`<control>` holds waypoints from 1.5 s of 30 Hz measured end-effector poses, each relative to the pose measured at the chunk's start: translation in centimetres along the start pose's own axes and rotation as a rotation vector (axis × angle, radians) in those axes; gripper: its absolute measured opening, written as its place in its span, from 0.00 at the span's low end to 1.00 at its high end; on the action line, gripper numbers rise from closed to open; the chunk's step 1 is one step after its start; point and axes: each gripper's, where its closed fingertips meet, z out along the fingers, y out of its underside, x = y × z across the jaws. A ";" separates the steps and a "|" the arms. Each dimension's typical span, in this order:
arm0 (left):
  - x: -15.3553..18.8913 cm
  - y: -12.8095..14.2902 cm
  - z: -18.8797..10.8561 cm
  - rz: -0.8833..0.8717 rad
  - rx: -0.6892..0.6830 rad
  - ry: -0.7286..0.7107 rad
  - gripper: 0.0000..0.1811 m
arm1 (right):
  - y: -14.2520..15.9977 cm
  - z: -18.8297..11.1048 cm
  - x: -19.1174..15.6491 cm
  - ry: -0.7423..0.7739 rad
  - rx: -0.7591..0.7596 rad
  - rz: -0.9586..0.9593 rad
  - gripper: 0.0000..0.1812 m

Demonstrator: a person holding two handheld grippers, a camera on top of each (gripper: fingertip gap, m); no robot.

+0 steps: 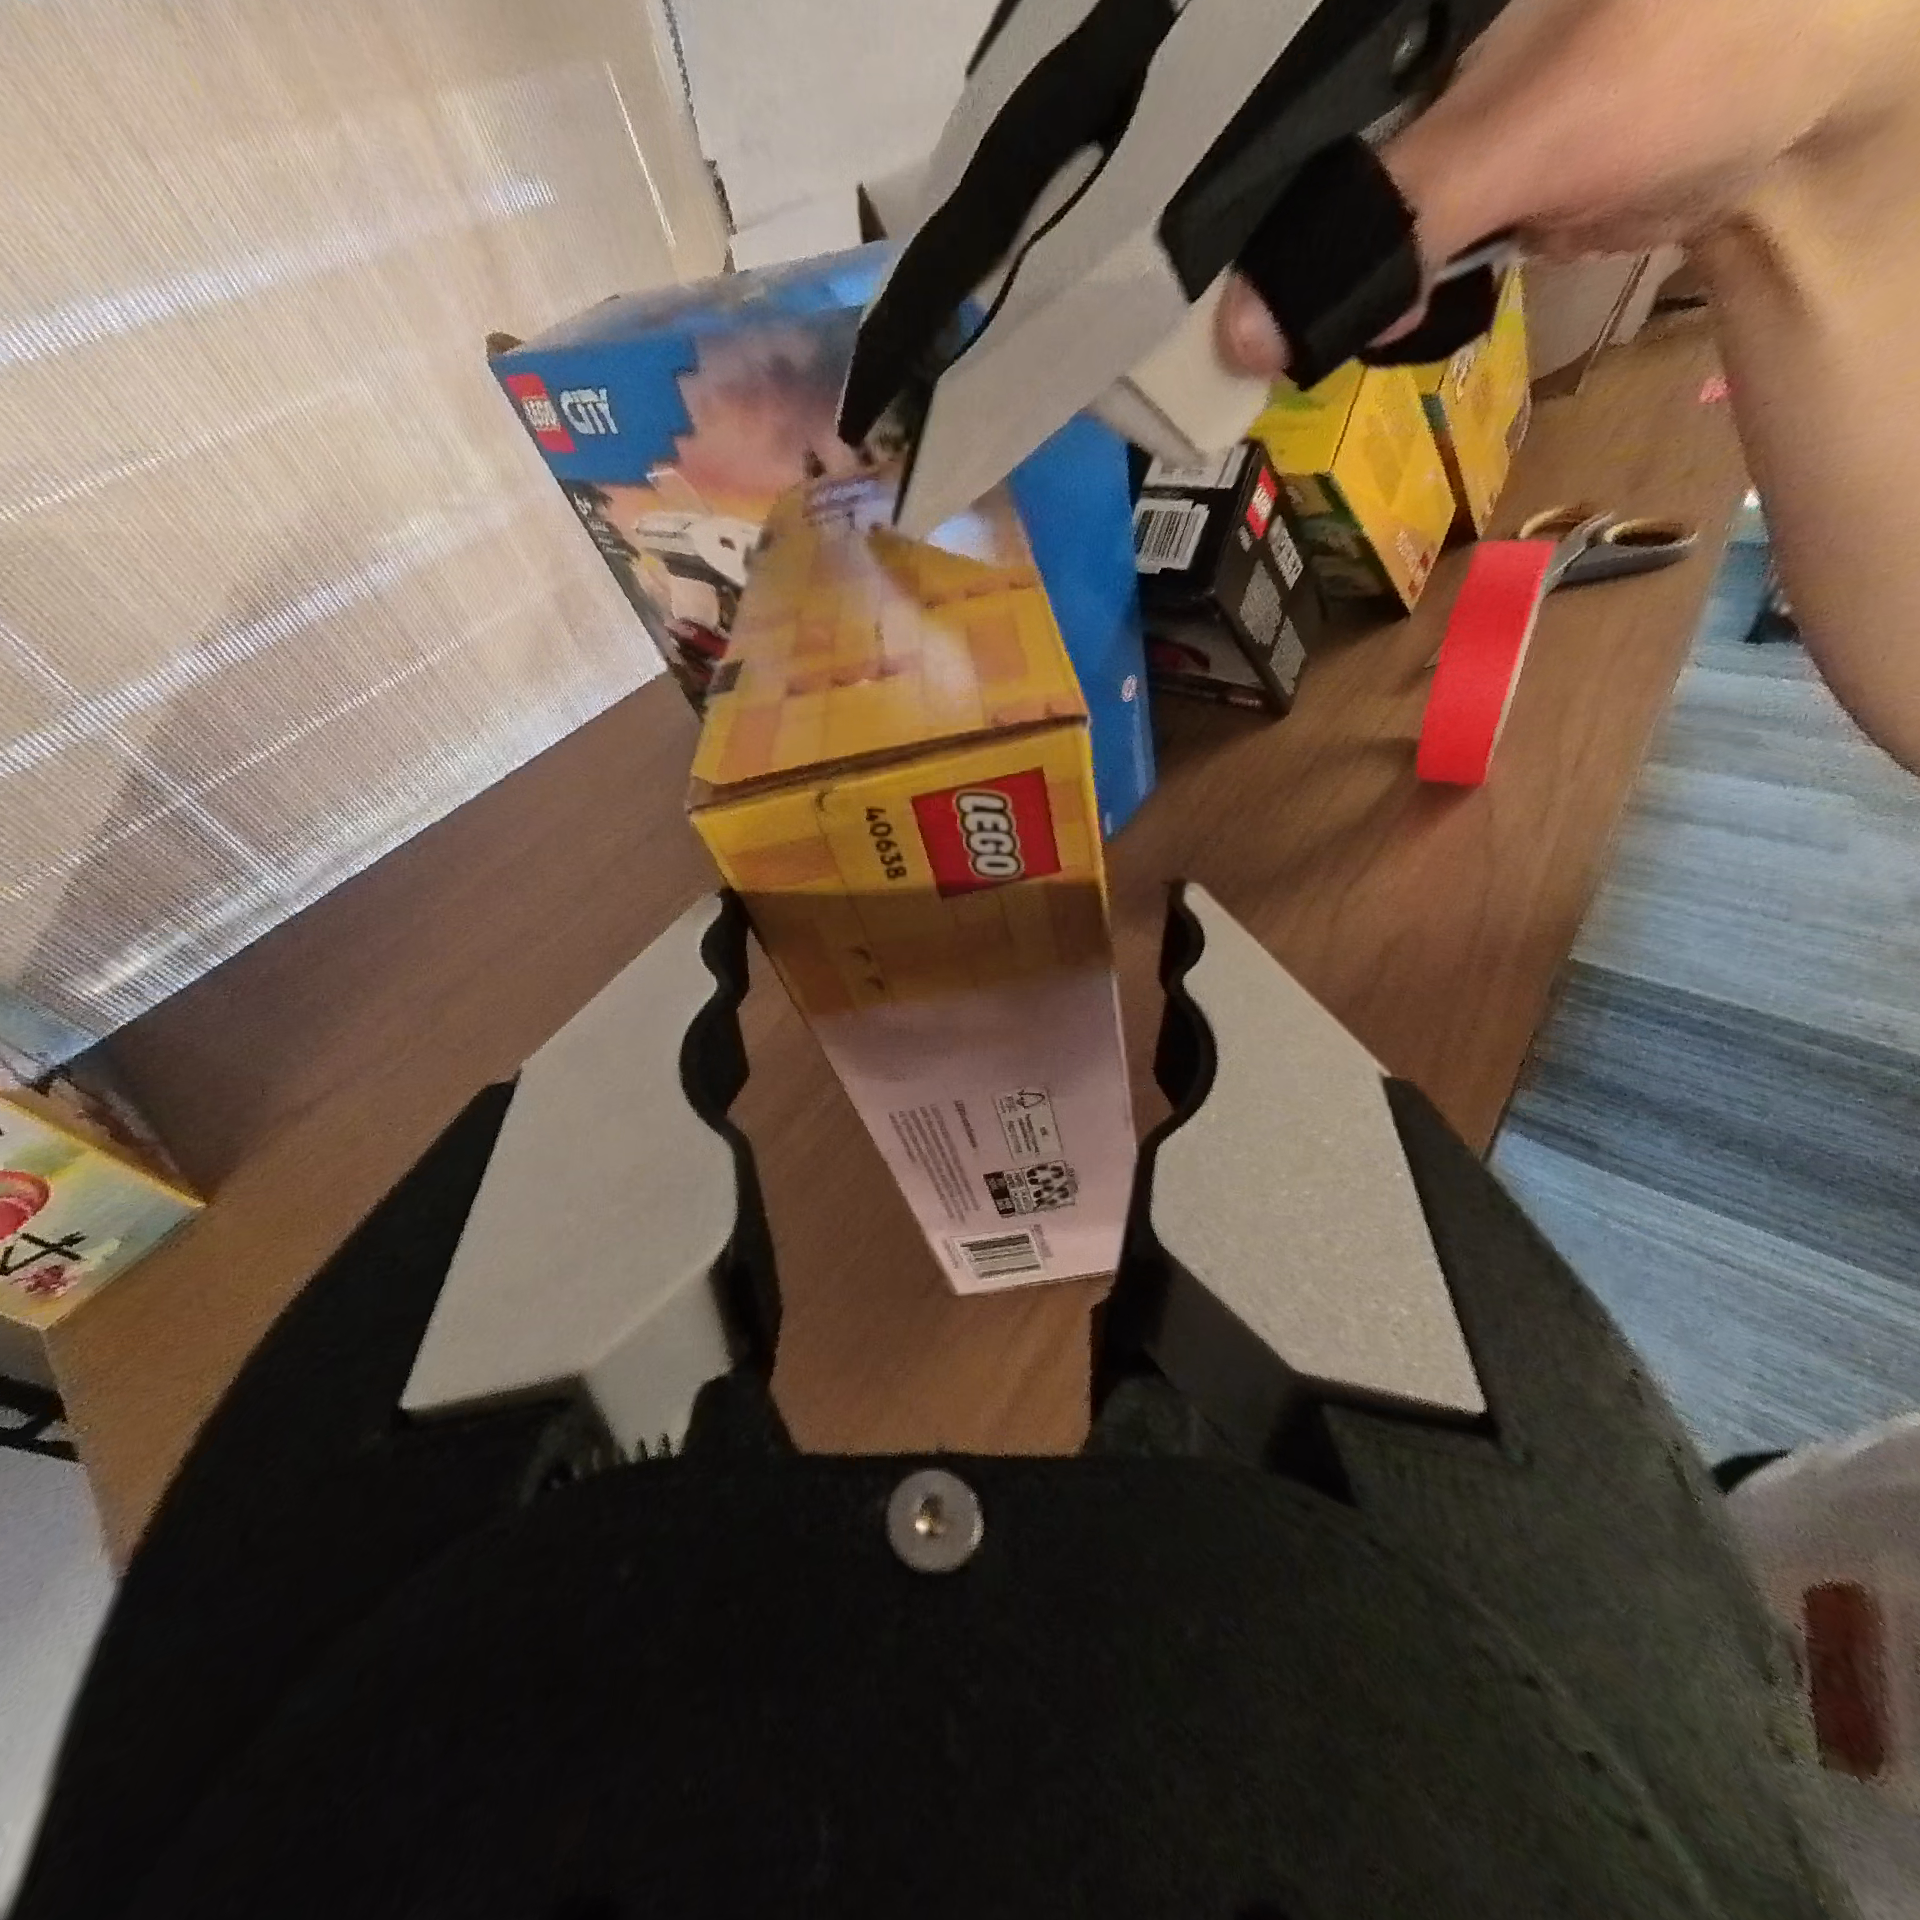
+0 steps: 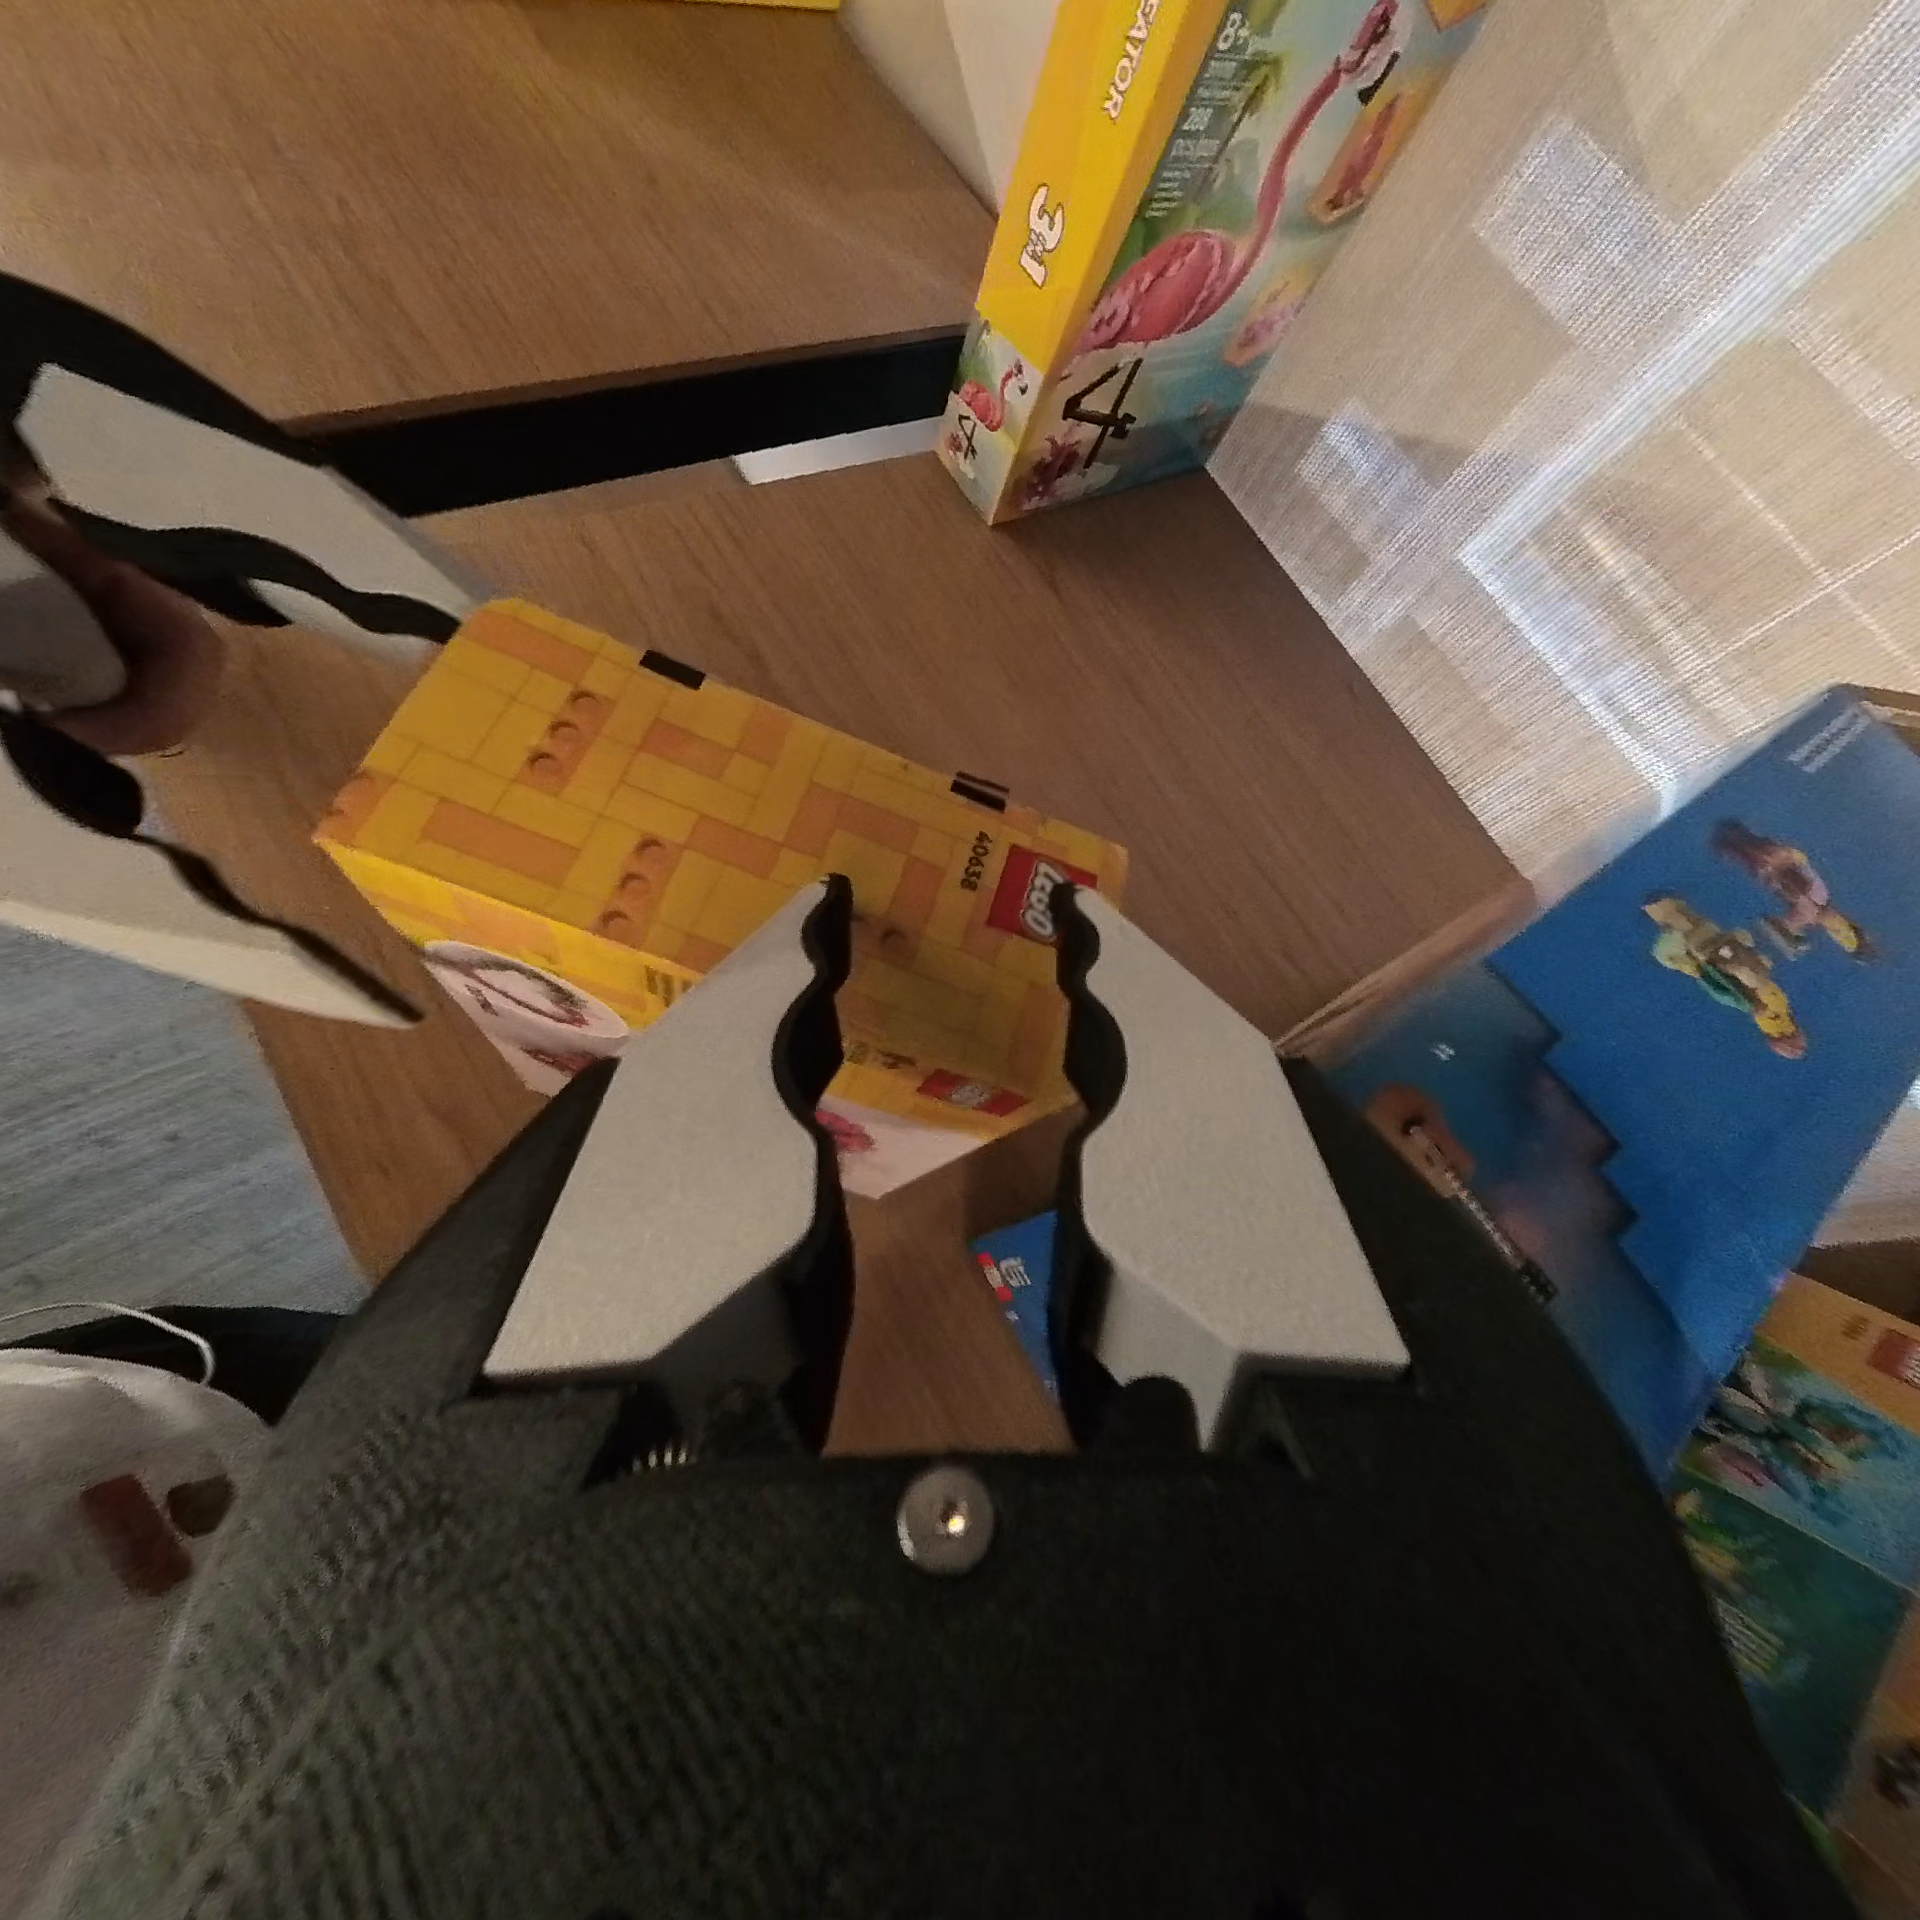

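The left tool [image 1: 951,925] stood wide open around the near end of a yellow brick-patterned cardboard box [image 1: 904,790] on the wooden counter [image 1: 1351,883]; the right tool [image 2: 951,914], also open, hovered at its far top edge, contact unclear.

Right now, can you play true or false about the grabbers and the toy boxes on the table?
1. Both grippers are open. True: the left gripper and right gripper both show a gap.
2. The yellow brick-pattern box is green. False: it is yellow and orange.
3. A red tape roll lies on the wooden table. True.
4. The flamingo box lies flat. False: it stands on end.
5. The big blue box sits behind the yellow box. True, in the left wrist view.
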 end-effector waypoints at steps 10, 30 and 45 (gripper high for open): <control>8.2 -1.1 2.1 0.284 0.039 -0.015 0.42 | -0.2 0.8 0.4 0.070 -0.051 -0.113 0.10; 2.8 -4.0 4.5 0.842 0.012 0.087 0.24 | 0.6 0.3 1.3 -0.117 0.082 -0.015 0.06; 5.5 -4.7 6.6 0.794 -0.009 -0.071 0.27 | 4.0 -6.6 -2.9 0.106 0.278 -0.197 0.39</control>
